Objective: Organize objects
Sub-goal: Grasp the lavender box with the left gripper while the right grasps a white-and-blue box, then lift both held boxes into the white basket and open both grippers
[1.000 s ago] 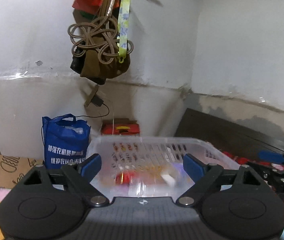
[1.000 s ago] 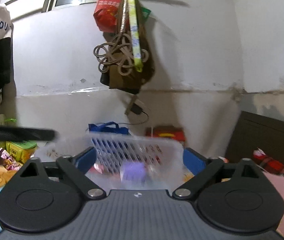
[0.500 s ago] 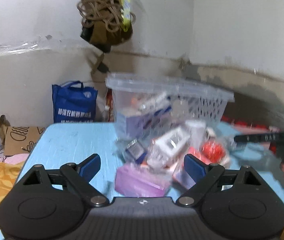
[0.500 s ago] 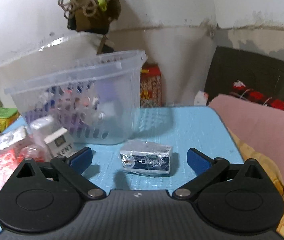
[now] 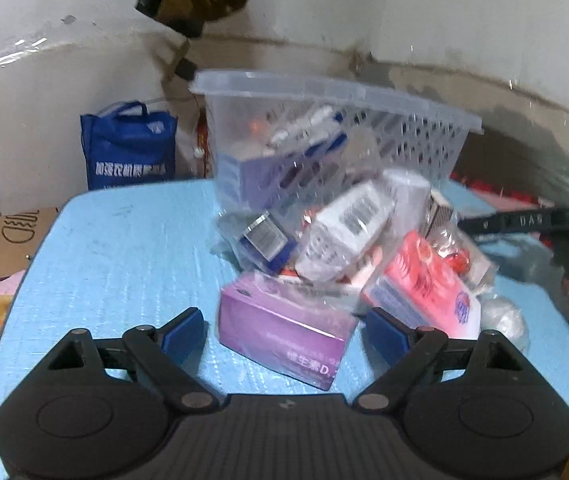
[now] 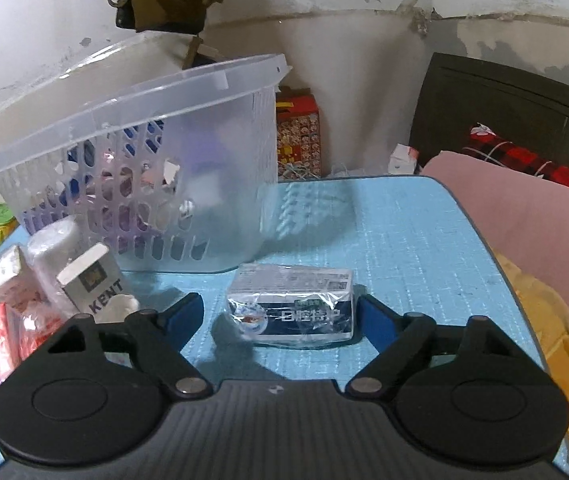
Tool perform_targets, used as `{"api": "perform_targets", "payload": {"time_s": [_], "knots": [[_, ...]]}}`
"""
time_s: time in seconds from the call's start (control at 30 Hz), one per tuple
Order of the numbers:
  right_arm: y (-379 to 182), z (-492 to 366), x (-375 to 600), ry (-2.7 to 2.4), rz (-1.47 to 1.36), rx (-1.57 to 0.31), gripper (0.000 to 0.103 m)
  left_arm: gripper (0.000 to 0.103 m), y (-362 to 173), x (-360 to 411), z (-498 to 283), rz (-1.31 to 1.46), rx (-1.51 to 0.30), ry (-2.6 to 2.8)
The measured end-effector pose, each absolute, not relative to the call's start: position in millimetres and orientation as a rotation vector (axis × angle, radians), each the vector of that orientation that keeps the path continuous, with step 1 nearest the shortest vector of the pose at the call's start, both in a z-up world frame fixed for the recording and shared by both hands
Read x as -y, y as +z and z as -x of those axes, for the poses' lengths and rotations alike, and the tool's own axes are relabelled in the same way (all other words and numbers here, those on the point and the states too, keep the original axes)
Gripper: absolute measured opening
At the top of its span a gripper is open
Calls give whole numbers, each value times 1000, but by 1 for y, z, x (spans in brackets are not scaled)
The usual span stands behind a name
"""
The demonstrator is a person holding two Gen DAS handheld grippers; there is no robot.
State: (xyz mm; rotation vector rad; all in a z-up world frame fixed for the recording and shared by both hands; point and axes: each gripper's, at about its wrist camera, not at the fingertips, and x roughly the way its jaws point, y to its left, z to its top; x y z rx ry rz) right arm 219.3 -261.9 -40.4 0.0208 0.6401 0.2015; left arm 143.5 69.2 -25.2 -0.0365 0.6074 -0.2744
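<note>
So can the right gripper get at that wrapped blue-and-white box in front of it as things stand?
Probably yes. The wrapped box lies alone on the blue mat, clear of the basket, and sits between the right gripper's fingers, which have just been closing around it; nothing blocks either side.

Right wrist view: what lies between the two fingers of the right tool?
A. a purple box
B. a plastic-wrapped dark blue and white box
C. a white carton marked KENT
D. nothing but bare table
B: the plastic-wrapped blue and white box lies on the blue table between the fingers of the right tool, whose jaws have just been closing; a gap still shows on the left side.
</note>
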Motion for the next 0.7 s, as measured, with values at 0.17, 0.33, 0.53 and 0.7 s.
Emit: {"api": "perform_targets", "payload": {"time_s": [0.17,0.33,0.53,0.7], "knots": [[-38,-214,258,192,-5,-605,69,75,-27,-72,-138,27,-585,-234],[-32,-205,258,174,-1,-534,69,75,-24,-82,-122,62,-471,-246],[-27,-192,254,181,26,-440,69,75,-22,-85,-121,79,-439,-231],[-26,-191,249,182,48,-419,69,75,-22,-85,-121,83,-436,-228]]}}
